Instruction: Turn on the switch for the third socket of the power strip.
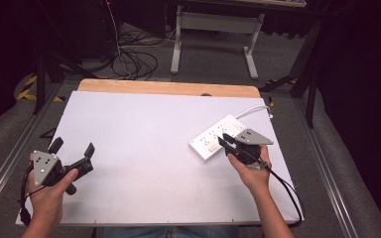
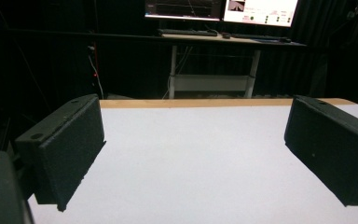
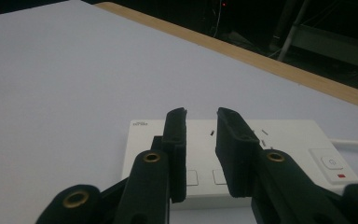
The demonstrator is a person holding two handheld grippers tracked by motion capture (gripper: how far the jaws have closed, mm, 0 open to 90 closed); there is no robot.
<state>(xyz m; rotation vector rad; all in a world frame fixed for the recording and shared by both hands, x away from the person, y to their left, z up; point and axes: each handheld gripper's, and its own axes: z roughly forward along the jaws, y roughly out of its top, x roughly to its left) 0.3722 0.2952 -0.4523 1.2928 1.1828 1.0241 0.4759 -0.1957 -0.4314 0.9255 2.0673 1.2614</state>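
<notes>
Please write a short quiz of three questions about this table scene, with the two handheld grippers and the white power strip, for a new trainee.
1. True or false: the left gripper holds the power strip.
2. Which gripper is over the power strip? A) left B) right C) both
3. Fill in: the jaws of the right gripper stand a narrow gap apart with ______ between them.

Key:
1. False. Its jaws are wide open over the bare white table, far from the strip.
2. B. The right gripper is over the strip's near end, and the strip's switch shows beside its jaw.
3. Nothing.
</notes>
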